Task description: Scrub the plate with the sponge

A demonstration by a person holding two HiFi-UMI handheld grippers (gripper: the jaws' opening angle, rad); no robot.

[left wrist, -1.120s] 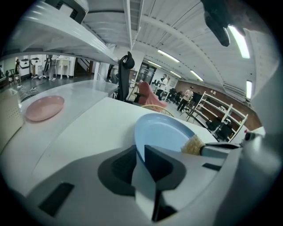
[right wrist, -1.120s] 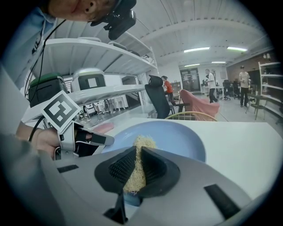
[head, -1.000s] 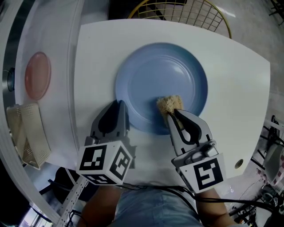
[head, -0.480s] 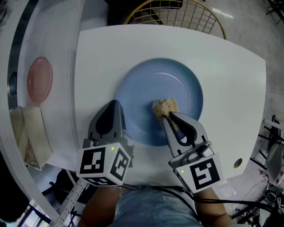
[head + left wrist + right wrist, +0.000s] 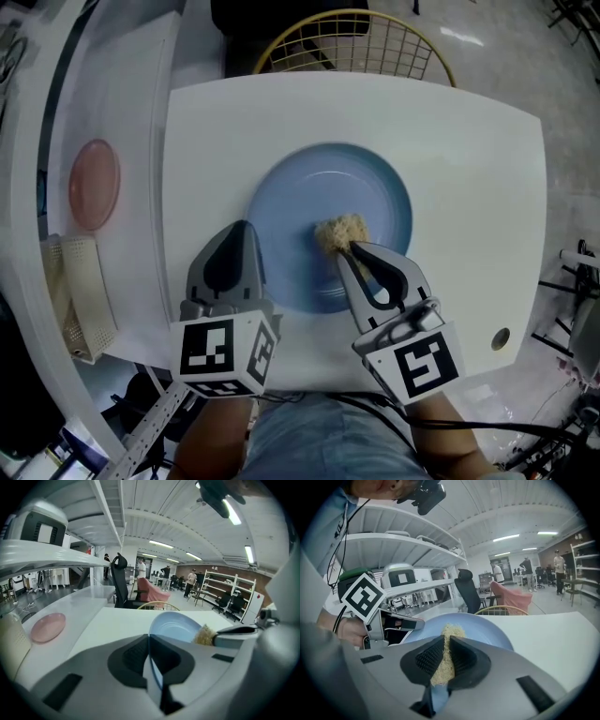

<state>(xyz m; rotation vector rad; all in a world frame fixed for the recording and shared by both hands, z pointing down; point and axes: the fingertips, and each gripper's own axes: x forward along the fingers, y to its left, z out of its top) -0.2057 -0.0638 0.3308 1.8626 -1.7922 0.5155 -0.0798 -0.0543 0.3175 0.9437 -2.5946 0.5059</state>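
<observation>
A round blue plate lies on the white table. My left gripper is shut on the plate's near left rim; in the left gripper view the rim runs between its jaws. My right gripper is shut on a tan fibrous sponge, which rests near the middle of the plate. In the right gripper view the sponge sticks out past the black pads onto the plate, with the left gripper at the left.
A pink plate sits on a side counter at the left, with a beige mesh piece nearer me. A yellow wire chair stands behind the table's far edge. A small round hole marks the table's near right corner.
The right gripper has carried the sponge from the plate's near edge toward its middle. The left gripper has kept its hold on the rim. The head camera has shifted slightly.
</observation>
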